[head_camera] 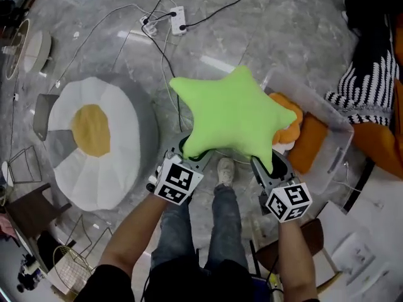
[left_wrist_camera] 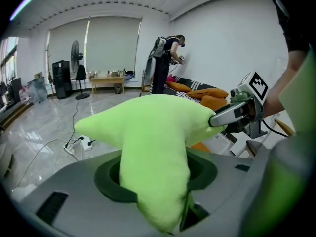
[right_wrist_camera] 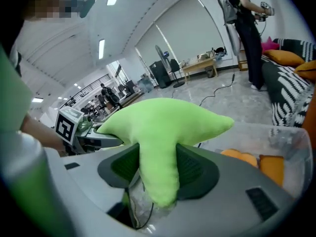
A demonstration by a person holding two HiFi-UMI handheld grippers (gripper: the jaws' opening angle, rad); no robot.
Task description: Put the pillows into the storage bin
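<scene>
Plump lime-green star pillow (head_camera: 236,115), arms clamped in jaws of left gripper (head_camera: 187,151) and right gripper (head_camera: 267,163).

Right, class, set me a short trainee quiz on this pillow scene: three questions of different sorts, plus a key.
1. True or false: the green star pillow already lies inside the storage bin.
2. Left gripper and right gripper: which grips the star pillow? A left only, B right only, C both.
3. Fill in: the white pillow on the floor looks like a fried ____.

Key: 1 false, it is held up in the air; 2 C; 3 egg.
</scene>
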